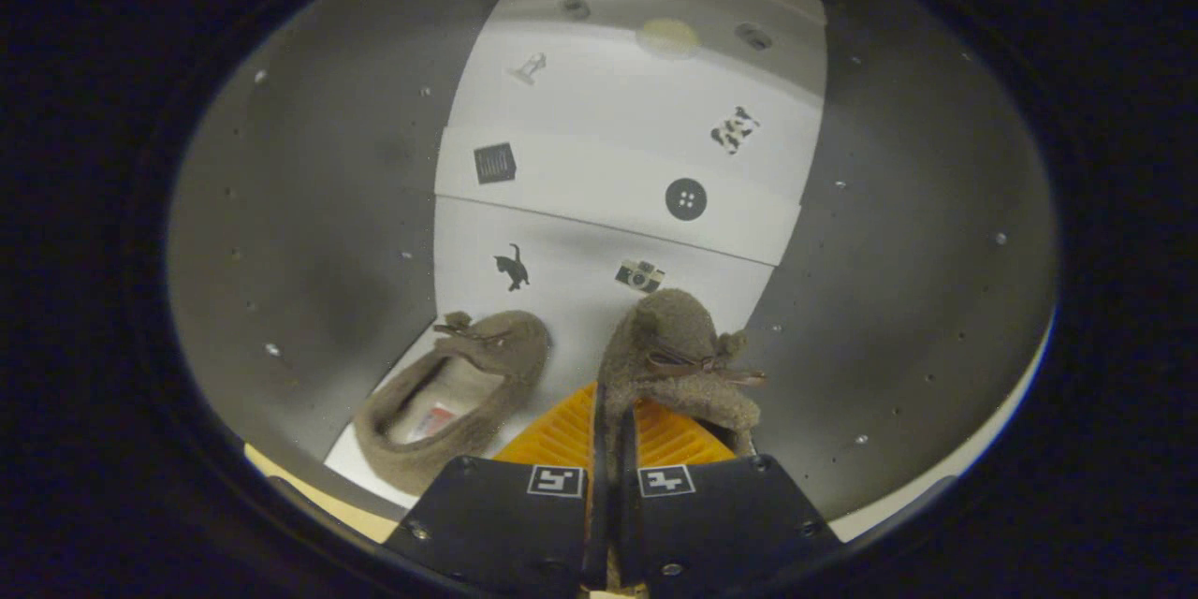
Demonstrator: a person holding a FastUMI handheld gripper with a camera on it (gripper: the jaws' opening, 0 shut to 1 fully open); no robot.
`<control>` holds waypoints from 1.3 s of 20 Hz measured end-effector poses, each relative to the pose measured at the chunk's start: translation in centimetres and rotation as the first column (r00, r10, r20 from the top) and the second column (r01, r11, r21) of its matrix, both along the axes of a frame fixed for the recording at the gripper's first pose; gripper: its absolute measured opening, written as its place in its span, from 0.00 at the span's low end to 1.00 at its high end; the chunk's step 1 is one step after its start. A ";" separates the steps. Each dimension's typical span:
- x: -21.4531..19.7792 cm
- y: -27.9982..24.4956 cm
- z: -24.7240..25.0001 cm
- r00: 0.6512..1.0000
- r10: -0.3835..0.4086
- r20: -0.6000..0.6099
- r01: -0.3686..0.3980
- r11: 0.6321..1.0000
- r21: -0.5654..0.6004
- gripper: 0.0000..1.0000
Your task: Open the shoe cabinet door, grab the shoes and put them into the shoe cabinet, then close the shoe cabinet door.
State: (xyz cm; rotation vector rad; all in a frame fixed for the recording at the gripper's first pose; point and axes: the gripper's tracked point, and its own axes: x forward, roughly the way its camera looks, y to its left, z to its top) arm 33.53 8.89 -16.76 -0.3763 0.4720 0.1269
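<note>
- While the hand-held gripper (613, 430) reaches into the shoe cabinet (309, 206), its fingers are nearly together, clamped on the heel edge of the right slipper (679, 351).
- Held slipper: brown, fuzzy, with a small bow; its toe points toward the back panel (608, 159).
- Second slipper (454, 393): lies on the cabinet floor just left of the fingers, opening upward, apart from the held one.
- Back panel: white, with small picture stickers.
- Side walls: grey, dotted with holes.
</note>
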 end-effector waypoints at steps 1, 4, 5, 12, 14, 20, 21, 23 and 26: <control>0.6 0.2 -0.8 1.000 0.002 -0.015 -0.003 1.000 -0.010 0.09; 1.5 1.2 -2.7 0.997 0.031 -0.072 -0.031 1.000 0.004 0.08; 1.7 1.4 -3.2 0.996 0.030 -0.087 -0.028 0.999 0.023 0.09; 1.5 1.7 -2.6 0.996 -0.014 -0.084 0.025 0.991 0.131 0.39; 0.7 1.4 -1.9 0.996 -0.042 -0.073 0.054 0.986 0.156 0.49; -3.9 0.5 2.1 0.998 -0.060 0.033 0.052 0.978 0.204 0.65; -5.1 0.5 2.6 0.998 -0.054 0.034 0.045 0.975 0.219 0.76; -7.7 0.2 3.4 0.999 -0.042 0.035 0.033 0.973 0.227 0.99; -12.4 -0.5 5.7 0.998 -0.015 0.067 0.001 0.979 0.204 0.99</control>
